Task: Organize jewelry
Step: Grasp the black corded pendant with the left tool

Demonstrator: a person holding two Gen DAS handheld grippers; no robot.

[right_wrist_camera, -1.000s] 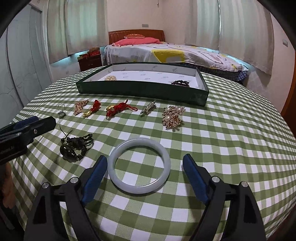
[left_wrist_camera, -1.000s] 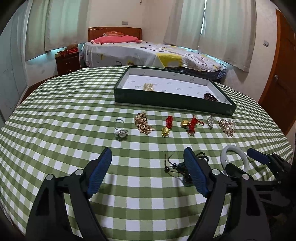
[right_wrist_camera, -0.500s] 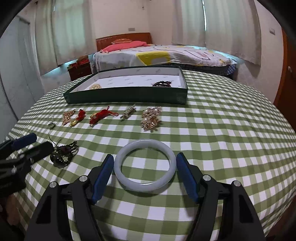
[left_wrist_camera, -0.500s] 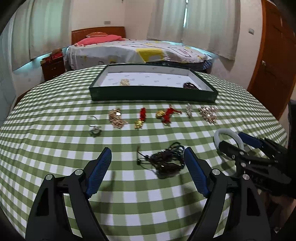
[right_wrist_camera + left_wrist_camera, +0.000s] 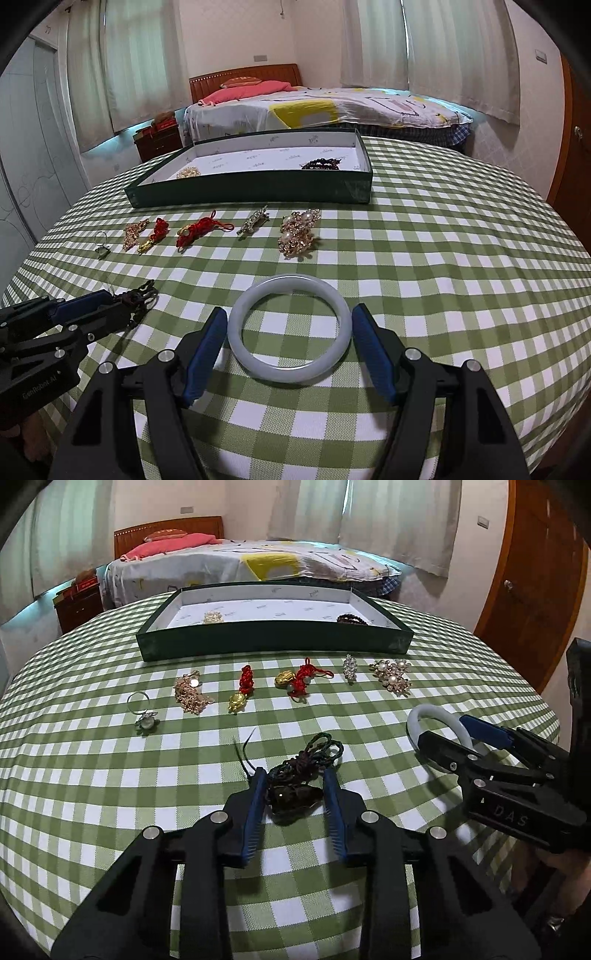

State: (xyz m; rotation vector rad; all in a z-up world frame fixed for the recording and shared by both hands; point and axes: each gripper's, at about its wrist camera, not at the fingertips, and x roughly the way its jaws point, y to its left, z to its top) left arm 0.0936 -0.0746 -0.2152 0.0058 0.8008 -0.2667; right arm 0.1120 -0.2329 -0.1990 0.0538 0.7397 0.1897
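Checked tablecloth (image 5: 110,775) bears both: left hand-held gripper (image 5: 293,775) marked "GenRobot.AI" just closing around dark cord pendant (image 5: 295,794), right hand-held gripper (image 5: 288,332) "DAS" unclenched.

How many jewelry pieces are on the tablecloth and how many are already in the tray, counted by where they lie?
On the tablecloth: 8, from the ring to the white bangle and the dark corded pendant.
In the green tray: 2, a gold piece and dark beads.
Total: 10

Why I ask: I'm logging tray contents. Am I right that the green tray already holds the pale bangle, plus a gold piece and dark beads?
Not the pale bangle: the right wrist view shows it on the tablecloth between the right claw's fingers. The green tray holds only the gold piece and dark beads.
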